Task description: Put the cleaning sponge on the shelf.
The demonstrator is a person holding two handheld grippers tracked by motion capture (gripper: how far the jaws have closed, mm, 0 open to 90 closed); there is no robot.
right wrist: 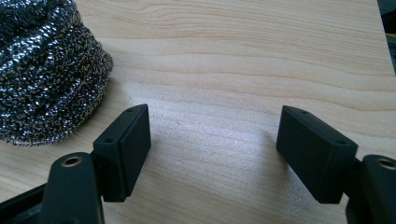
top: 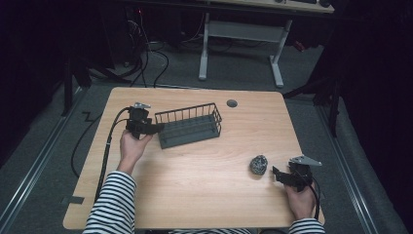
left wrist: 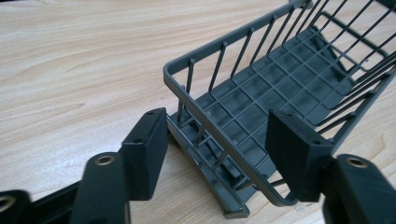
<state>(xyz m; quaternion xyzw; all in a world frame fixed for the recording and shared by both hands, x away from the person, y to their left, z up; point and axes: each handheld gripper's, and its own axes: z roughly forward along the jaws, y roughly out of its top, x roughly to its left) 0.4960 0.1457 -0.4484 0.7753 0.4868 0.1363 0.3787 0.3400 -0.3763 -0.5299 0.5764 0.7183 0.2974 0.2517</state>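
High view: one pale wood-grain worktop [top: 195, 195] with rounded corners carries one dark grey wire basket [top: 189, 126] and one ball of metal scouring mesh [top: 258, 165]. Basket is oblong, with thin upright bars under a rounded rim and a flat gridded floor; it lies left of centre, skewed on the worktop. Scouring ball is a coarse, glinting knit of silver and black strands, roughly round, lying toward the right front. Two black two-jaw grippers are present, one per hand; both sleeves are black-and-white striped. Left gripper [top: 155, 128] is at the basket's left end. In the left gripper view, its flat rectangular pads stand partly open astride the near corner of the basket [left wrist: 261, 88], one pad outside the end wall, the other over the floor inside; whether either pad presses the wire cannot be told. Right gripper [top: 275, 174] sits low just right of the scouring ball. In the right gripper view, its jaws are fairly wide apart over bare wood, holding nothing, with the scouring ball [right wrist: 44, 70] beside the left pad, apart from it.
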